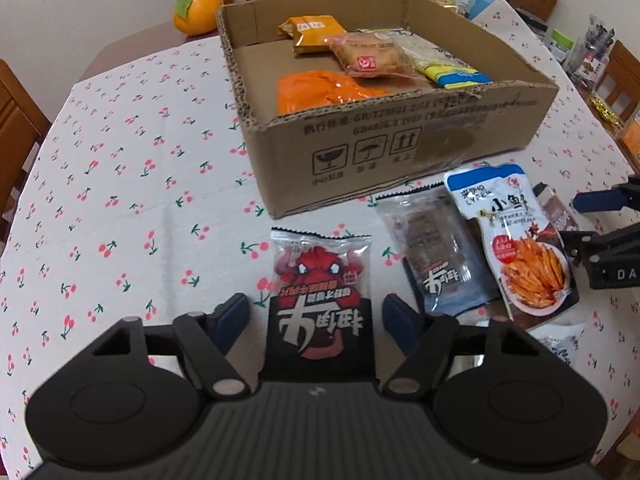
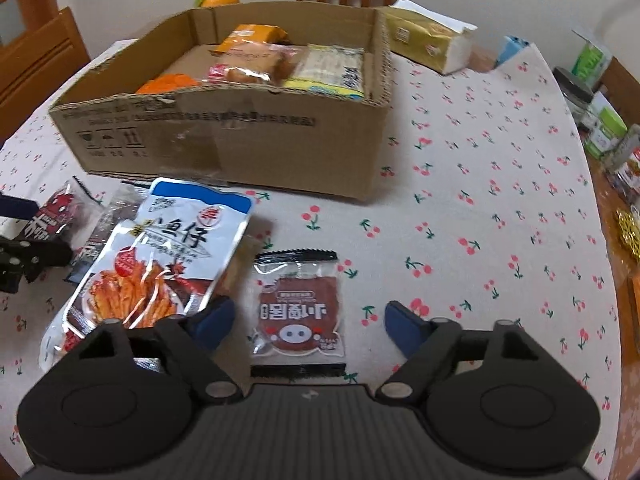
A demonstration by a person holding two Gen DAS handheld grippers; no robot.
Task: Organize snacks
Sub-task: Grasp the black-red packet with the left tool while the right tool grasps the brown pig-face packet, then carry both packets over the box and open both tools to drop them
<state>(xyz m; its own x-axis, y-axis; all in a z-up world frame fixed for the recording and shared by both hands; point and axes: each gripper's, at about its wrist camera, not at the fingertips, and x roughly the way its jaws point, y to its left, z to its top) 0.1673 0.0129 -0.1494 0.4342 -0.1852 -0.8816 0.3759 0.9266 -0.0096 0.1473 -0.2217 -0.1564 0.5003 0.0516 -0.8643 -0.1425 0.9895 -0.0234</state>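
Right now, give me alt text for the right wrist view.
The right gripper straddles a small pig-logo snack packet lying flat on the cherry-print tablecloth, fingers clear of it. A fish snack bag lies to the left, and a part-filled cardboard box sits behind.

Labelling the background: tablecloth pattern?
White tablecloth with small red cherries on green stems; clearest in the right wrist view.

Cherry-print tablecloth (image 1: 120, 184) bears cardboard box (image 1: 400, 152), snack packets (image 2: 298, 308), orange (image 1: 197, 11).

Orange packet (image 1: 320, 90) half hidden behind box wall (image 1: 400, 148), clear packet (image 1: 436, 256) partly under fish snack bag (image 1: 520, 240)
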